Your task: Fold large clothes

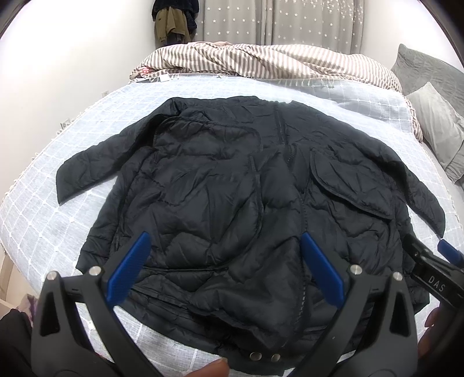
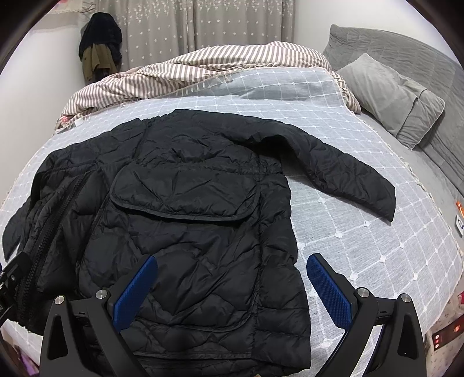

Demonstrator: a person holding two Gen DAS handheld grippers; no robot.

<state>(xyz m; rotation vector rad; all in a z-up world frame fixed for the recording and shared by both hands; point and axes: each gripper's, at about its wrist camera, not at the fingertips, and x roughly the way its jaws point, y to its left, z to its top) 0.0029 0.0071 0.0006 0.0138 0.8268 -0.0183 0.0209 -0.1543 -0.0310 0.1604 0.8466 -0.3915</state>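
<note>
Bedroom walls and star-dotted grey curtains (image 2: pixel 232 26) close the top of both frames, and below them a bed (image 2: pixel 362 232) covered in a pale blue spread with a white grid fills the middle. On it, in the centre of each view, a black quilted jacket (image 1: pixel 232 188) lies flat, front up, sleeves out to either side and the zip partly open down the middle. A striped blanket (image 1: pixel 261 61) is bunched behind it, with grey pillows (image 2: pixel 391 95) at the upper right.

Left tongs (image 1: pixel 224 269) hover over the hem near the zip with jaws wide apart, holding nothing. Right tongs (image 2: pixel 232 293) do likewise over the lower right edge of the jacket, also gaping and empty.

My worry is the fabric: the shell looks thin, slick and puffy, so a pinch could take only the top layer and leave the back panel behind, skewing the fold. Trapped air may spring a crease back open. An open zip and the big flap pocket (image 2: pixel 185 191) could bunch, and a sleeve could slide out.
</note>
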